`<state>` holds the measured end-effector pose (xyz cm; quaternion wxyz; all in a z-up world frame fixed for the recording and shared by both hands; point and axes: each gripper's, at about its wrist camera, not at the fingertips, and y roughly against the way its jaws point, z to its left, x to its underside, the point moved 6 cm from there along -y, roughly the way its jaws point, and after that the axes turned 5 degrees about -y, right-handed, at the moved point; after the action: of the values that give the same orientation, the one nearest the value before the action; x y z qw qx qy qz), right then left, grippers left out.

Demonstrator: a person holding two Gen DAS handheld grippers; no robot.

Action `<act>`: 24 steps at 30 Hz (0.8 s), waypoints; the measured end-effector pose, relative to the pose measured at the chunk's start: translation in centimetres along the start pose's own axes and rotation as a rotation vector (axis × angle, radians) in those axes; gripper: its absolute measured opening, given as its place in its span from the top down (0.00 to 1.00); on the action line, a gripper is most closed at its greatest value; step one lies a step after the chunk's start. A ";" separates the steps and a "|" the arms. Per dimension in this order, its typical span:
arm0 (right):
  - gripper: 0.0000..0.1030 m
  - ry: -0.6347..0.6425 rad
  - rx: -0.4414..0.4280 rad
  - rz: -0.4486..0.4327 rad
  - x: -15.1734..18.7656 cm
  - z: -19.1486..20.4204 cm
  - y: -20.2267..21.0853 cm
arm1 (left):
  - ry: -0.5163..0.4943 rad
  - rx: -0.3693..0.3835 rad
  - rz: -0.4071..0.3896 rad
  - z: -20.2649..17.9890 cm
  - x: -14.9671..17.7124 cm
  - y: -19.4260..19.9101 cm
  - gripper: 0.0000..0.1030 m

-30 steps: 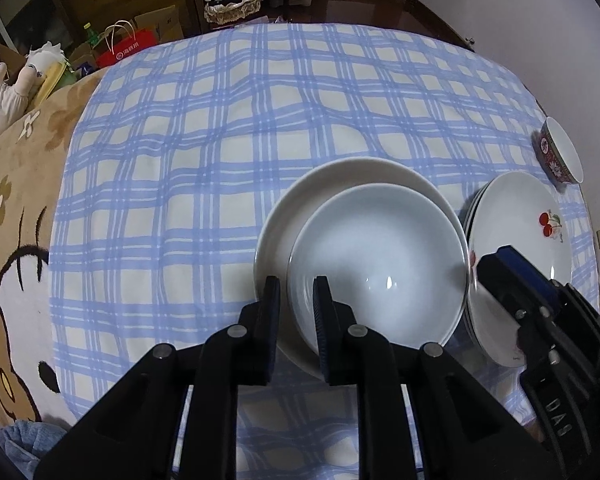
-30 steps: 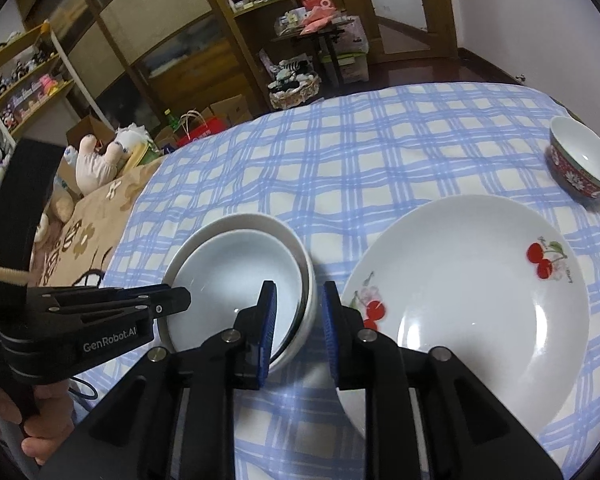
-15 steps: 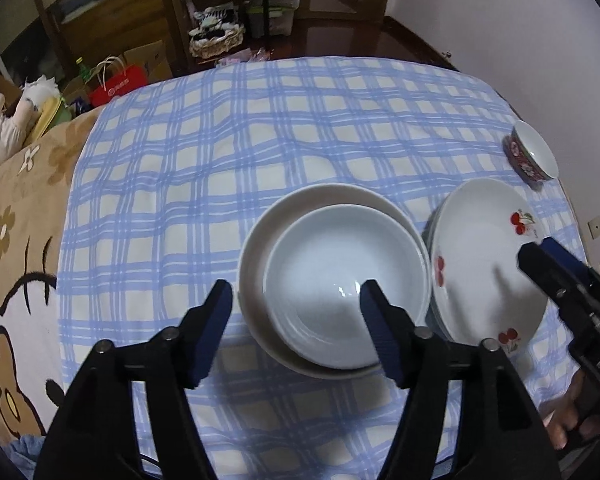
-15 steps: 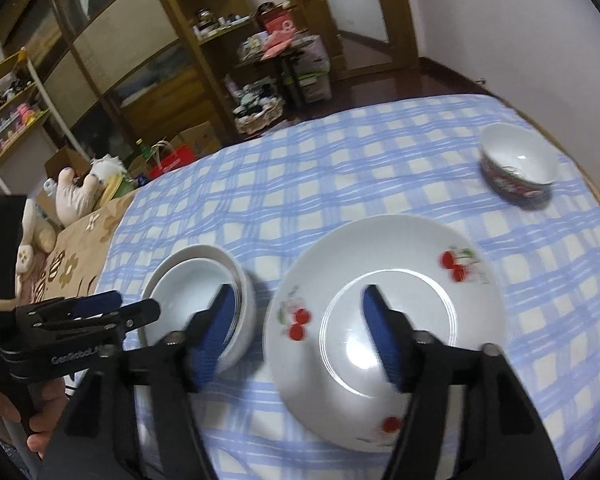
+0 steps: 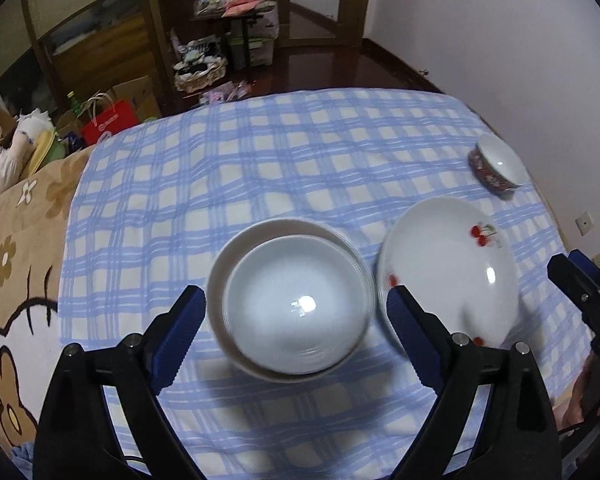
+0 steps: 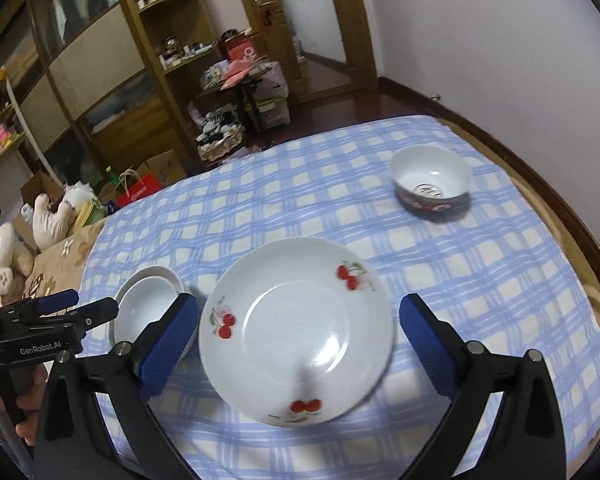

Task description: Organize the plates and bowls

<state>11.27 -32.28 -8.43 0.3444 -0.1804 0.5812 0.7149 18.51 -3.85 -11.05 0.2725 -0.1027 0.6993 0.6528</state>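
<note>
On the checked cloth: a blue-and-white checked tablecloth (image 5: pixel 228 184) covers the table, and all the dishes sit on it.
Nested bowls: a white bowl (image 5: pixel 296 304) rests inside a slightly wider white bowl (image 5: pixel 260 228), off-centre toward the near edge; the pair stands just left of the plate, their rims almost touching.
Cherry plate: a white plate with red cherries (image 6: pixel 296 328) lies flat near the middle of the cloth, between the nested bowls and the small bowl.
Small bowl: a white bowl with a dark patterned outside (image 6: pixel 430 180) stands upright, well apart, toward the far right edge.
Left gripper (image 5: pixel 296 320): its jaws have just been opening and stand wide above the nested bowls; the blue pads flank the bowls without touching them, nothing held.
Right gripper (image 6: pixel 296 328): its jaws have just been opening and stand at their widest, one pad on each side of the cherry plate, clear of its rim, nothing held.
Hand (image 6: pixel 24 396): it grips the left gripper's handle at the lower left of the right wrist view.
</note>
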 end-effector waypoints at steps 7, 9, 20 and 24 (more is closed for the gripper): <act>0.00 -0.025 0.053 -0.067 -1.8 -3.1 1.8 | -0.025 0.053 -0.065 -3.6 -2.4 2.1 0.12; 0.00 -0.045 0.068 -0.088 -2.3 -4.1 2.3 | -0.028 0.071 -0.085 -4.7 -3.4 2.6 0.12; 0.00 -0.096 0.106 -0.128 -4.2 -8.6 3.7 | 0.002 0.198 -0.099 -10.4 -7.4 1.2 0.12; 0.00 -0.119 0.118 -0.129 -5.3 -10.5 3.6 | -0.048 0.188 -0.090 -12.8 -8.5 0.0 0.12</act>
<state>10.90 -44.16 -5.11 0.4338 -0.1540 0.5880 0.6651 22.38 -18.00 -6.71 0.3264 -0.0924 0.7456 0.5737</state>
